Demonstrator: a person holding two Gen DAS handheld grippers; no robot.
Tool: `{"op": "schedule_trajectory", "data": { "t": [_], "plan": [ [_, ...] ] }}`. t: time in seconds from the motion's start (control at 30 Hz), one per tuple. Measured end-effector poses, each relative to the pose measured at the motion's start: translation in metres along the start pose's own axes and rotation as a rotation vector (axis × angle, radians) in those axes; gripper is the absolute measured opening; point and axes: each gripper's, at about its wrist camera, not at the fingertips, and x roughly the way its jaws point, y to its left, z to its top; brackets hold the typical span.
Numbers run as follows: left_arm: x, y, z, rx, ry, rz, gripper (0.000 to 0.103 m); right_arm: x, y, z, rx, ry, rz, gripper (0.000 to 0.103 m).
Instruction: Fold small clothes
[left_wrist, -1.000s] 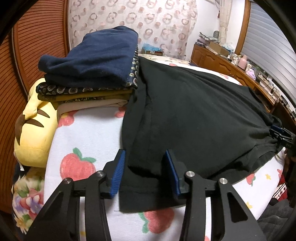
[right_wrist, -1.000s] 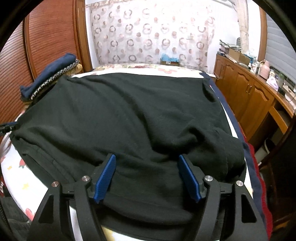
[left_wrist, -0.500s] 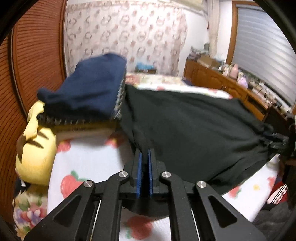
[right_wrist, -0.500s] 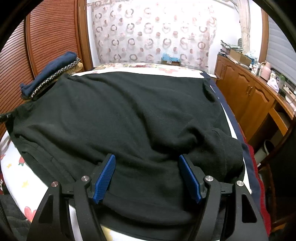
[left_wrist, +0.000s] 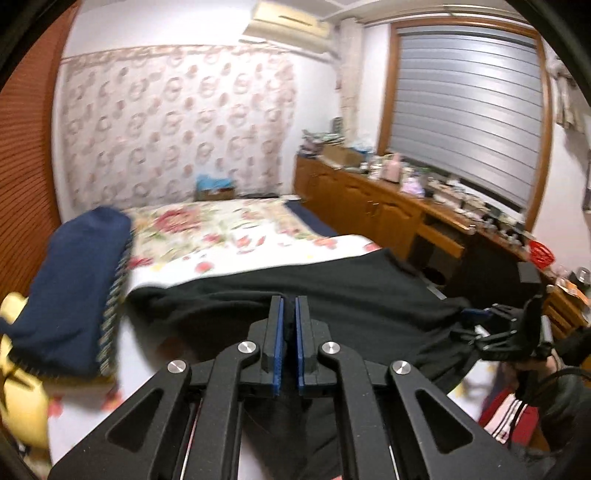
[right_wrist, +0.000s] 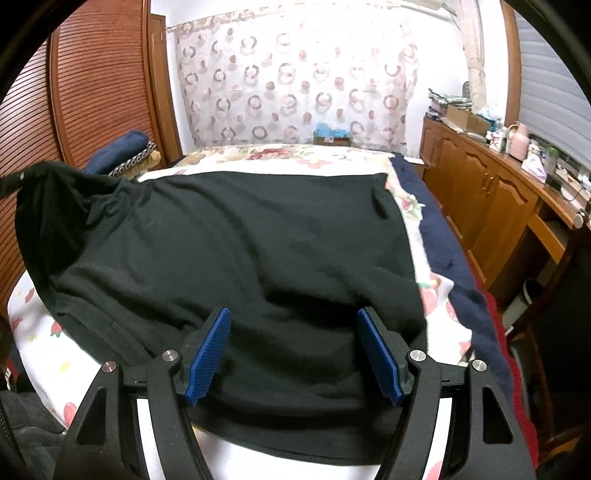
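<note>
One black knit garment (right_wrist: 240, 251) lies spread over the bed with the white strawberry-print sheet (right_wrist: 44, 347), filling the middle of the right wrist view. Its corner at ten o'clock in that view is lifted off the bed and hangs in a peak (right_wrist: 48, 192).

The left gripper (left_wrist: 288, 343) has its two blue-padded jaws together, clamped on that black garment's edge; the cloth runs from the pads away toward one and three o'clock in the left wrist view.

The right gripper (right_wrist: 295, 350) has its two blue pads (right_wrist: 208, 350) well apart, with the garment's near hem lying between them and neither pad pressing it.

One stack of folded clothes topped by a navy-blue piece (left_wrist: 70, 288) sits at nine o'clock in the left view, beside one yellow plush toy (left_wrist: 18, 402). One long wooden cabinet (right_wrist: 491, 206) runs along the wall at three o'clock in the right view.
</note>
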Motion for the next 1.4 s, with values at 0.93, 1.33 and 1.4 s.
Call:
{"op": "schedule_trajectory", "data": {
  "t": [0.93,1.33,1.4],
  "plan": [
    [0.035,-0.057,0.010,0.127,0.095,-0.110,0.072,-0.010,0.010,-0.001,0.031,-0.058,0.005,0.073],
    [0.025,0.001,-0.041,0.024,0.147,-0.011,0.076,0.028,0.056,0.009,-0.098,0.034,0.169,0.073],
    [0.024,0.007,-0.047,0.004,0.153,-0.004,0.076,0.036,0.061,0.012,-0.121,0.053,0.184,0.073]
  ]
}}
